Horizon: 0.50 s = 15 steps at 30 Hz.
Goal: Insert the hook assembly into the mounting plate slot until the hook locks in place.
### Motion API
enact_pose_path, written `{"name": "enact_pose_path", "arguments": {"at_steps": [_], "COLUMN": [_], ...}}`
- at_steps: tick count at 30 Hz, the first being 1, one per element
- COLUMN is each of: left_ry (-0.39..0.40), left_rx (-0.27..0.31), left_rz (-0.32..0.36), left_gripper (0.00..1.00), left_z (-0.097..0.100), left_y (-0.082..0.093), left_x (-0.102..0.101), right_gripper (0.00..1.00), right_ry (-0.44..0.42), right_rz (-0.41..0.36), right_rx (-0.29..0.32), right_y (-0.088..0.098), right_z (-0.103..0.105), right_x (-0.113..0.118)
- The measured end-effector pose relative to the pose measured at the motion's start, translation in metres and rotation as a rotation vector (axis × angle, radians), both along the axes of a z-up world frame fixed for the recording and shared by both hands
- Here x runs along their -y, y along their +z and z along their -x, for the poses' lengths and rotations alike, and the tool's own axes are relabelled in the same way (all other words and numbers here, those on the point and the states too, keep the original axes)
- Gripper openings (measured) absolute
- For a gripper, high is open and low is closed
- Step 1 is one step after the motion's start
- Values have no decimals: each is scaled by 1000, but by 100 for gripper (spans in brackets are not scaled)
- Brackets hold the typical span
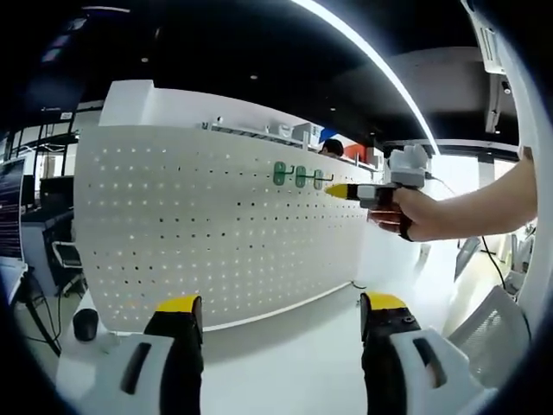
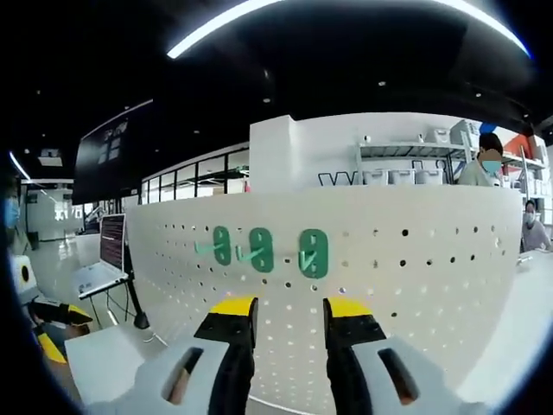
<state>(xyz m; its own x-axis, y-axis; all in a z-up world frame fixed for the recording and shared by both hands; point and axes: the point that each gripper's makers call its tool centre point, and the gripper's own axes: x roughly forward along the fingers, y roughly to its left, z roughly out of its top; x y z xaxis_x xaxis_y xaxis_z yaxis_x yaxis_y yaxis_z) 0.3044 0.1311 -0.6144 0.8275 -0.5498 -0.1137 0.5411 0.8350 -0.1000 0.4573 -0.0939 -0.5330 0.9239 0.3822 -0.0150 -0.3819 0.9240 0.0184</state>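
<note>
green hooks (image 2: 262, 249) on pegboard (image 2: 415, 285) | no writing legible | right gripper (image 2: 289, 322) near

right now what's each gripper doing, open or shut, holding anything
Left gripper: open, jaws wide apart, holding nothing.
Right gripper: open with a narrow gap, nothing between the jaws; it points at the green hooks on the pegboard.

White pegboard (image 1: 216, 233) across mid-frame, dotted with even rows of small dark holes. Three green hook plates (image 2: 262, 250) in a row at centre frame, each with two dark holes. Black fingers (image 2: 230, 333) tipped yellow at lower frame, on pale grey bodies. Same yellow on the fingers (image 1: 338, 190) at right of frame. White desk (image 1: 285, 363) below.
</note>
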Motion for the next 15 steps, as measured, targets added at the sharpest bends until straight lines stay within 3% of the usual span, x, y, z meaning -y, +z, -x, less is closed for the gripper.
{"name": "enact_pose_path", "arguments": {"at_steps": [5, 15], "left_ry": [2, -2], "left_rx": [2, 5], "left_rz": [0, 2], "left_gripper": [77, 77], "left_z": [0, 0], "left_y": [0, 1], "left_x": [-1, -1], "right_gripper": [31, 38], "right_ry": [67, 167], "right_rz": [52, 75], "right_rx": [24, 29], "right_y": [-1, -20], "right_z": [15, 56], "right_x": [-5, -12]}}
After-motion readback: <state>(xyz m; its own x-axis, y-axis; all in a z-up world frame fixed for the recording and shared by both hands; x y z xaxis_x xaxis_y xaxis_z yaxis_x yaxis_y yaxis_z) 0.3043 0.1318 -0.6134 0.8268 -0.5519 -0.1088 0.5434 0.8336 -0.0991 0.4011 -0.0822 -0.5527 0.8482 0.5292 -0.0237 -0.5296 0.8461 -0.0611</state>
